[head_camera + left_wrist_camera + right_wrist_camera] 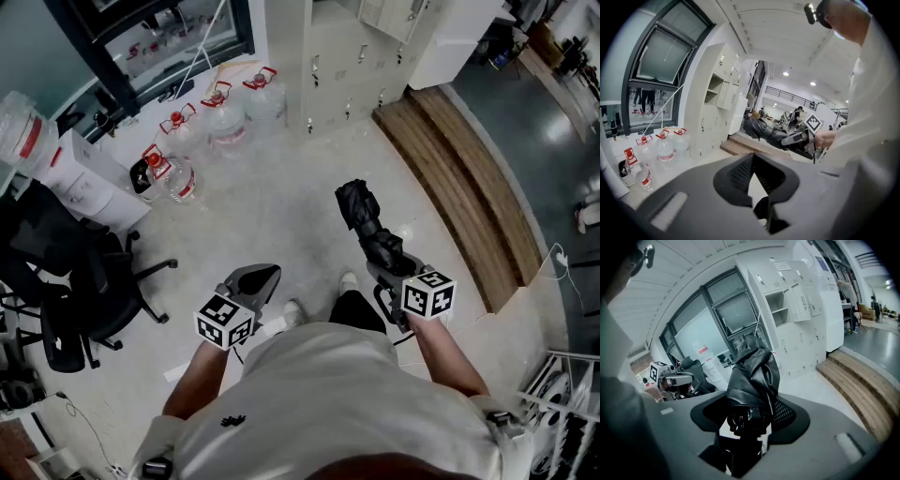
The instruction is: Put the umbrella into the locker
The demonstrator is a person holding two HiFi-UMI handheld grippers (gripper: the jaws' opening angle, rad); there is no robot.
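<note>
My right gripper (384,258) is shut on the handle end of a folded black umbrella (368,225), which sticks out forward and up from the jaws (752,376). The umbrella also shows in the left gripper view, to the right (764,131). The left gripper (258,278) hangs beside it over the floor, its jaws closed together with nothing between them (752,161). A bank of cream lockers (337,66) stands ahead against the wall. In the right gripper view one locker compartment (780,303) stands with its door open.
Several large water bottles (211,117) with red caps stand on the floor at the left of the lockers. A black office chair (66,291) is at the left, a white box (89,178) behind it. A wooden step (469,187) runs along the right.
</note>
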